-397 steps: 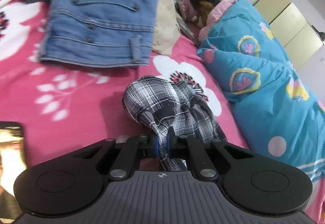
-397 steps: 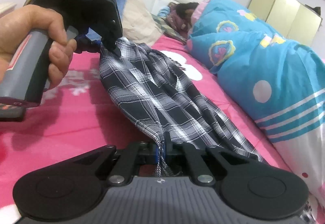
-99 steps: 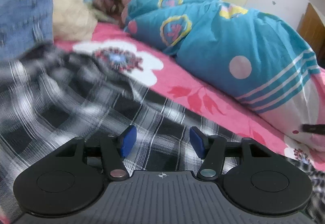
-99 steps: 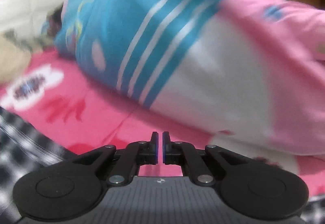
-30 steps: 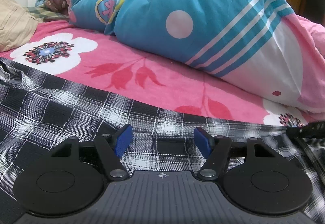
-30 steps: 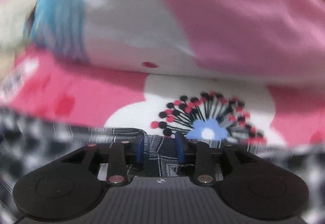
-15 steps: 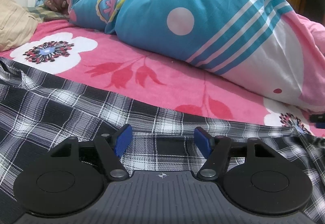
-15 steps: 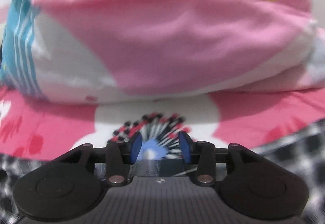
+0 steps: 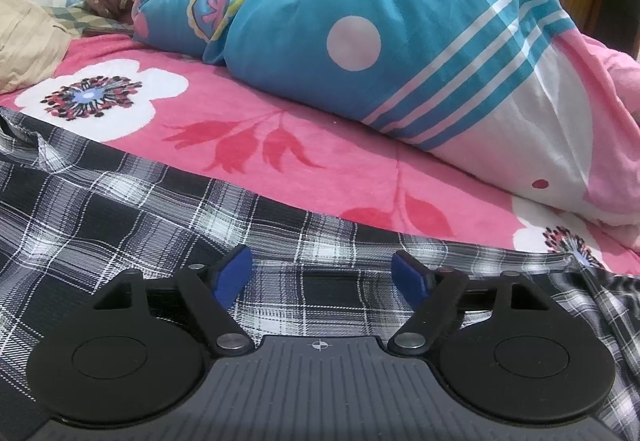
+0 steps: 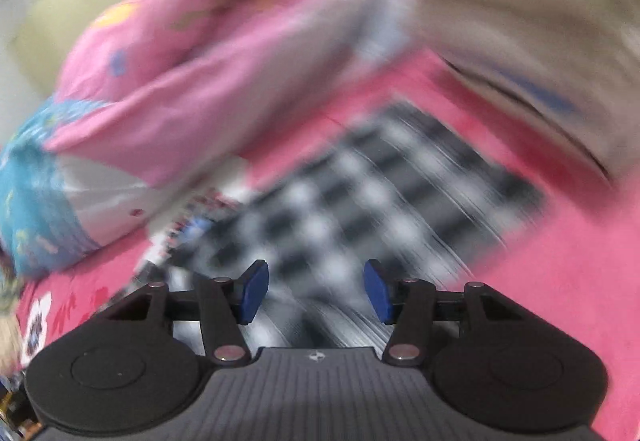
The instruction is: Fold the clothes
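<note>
Over the plaid garment's (image 9: 160, 225) far edge, both grippers' fingers (image 9: 232, 275) have just been opening, empty.

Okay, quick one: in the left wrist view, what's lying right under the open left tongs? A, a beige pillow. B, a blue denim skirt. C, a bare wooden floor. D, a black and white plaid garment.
D: the left tongs stand open, gripping nothing, over the black and white plaid garment spread on the pink bedspread.
</note>
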A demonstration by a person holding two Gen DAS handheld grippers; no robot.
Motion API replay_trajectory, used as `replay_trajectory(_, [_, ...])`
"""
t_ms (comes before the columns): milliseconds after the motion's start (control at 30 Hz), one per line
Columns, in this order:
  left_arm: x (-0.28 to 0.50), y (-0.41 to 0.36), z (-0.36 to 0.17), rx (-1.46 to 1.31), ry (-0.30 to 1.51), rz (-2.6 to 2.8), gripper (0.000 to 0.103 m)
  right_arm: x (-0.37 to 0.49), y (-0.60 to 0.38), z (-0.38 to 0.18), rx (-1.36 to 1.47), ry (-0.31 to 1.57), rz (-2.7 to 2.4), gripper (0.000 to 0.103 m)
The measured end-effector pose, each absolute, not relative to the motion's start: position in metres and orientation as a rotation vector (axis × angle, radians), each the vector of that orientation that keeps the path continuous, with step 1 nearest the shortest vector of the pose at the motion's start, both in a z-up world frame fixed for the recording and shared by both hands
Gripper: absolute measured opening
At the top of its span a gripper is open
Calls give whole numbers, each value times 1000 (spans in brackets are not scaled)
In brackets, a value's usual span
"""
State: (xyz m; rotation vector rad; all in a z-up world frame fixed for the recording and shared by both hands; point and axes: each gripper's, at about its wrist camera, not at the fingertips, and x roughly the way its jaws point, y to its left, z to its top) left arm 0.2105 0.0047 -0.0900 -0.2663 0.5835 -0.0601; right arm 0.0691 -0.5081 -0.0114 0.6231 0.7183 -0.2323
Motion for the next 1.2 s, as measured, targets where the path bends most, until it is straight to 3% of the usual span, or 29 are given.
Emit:
replay_trajectory(400, [209, 13, -93, -334, 567, -113, 89, 60, -571, -56, 878, 689, -381, 50])
replay_trajectory(467, [209, 14, -94, -342, 565, -117, 90, 65, -566, -55, 841, 703, -359, 40])
replay_trajectory(533, [209, 15, -94, -350, 563, -122, 91, 72, -559, -57, 843, 733, -313, 9])
replay_trajectory(600, [209, 16, -95, -356, 562, -125, 91, 76, -551, -59, 810, 753, -309, 1])
replay_trajectory(1200, [210, 19, -96, -378, 562, -139, 92, 51, -546, -49, 730, 772, -392, 0])
